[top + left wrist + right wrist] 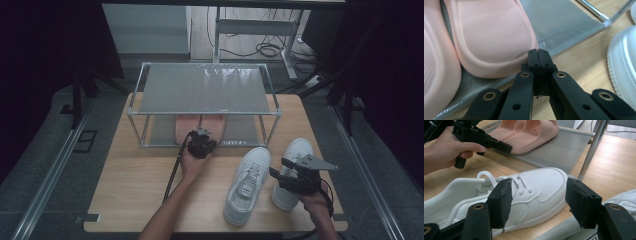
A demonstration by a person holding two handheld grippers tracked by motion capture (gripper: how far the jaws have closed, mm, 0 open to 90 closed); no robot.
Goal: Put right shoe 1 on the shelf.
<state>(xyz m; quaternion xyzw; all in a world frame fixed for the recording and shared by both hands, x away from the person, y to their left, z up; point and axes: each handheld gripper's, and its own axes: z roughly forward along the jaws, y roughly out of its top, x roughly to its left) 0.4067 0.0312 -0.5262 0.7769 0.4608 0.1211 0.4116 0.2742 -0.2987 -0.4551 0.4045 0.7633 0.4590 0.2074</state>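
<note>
Left gripper (201, 134): jaws pressed together, nothing between them, tips at the front edge of the rack's lower shelf (564, 25), just beside the heel of the near pink slipper (496, 37). Pink slippers: a pair, side by side on the lower shelf of the metal rack (205, 90) at the far side of the bench (145, 185).

Right gripper (280, 167): jaws spread wide, gripping nothing, held above the bench at right, beside the white sneakers. Left sneaker (524, 190): flat on the bench, toe toward the rack, seen between the spread jaws. Right sneaker (295, 155): just beside it, partly under the right gripper.
</note>
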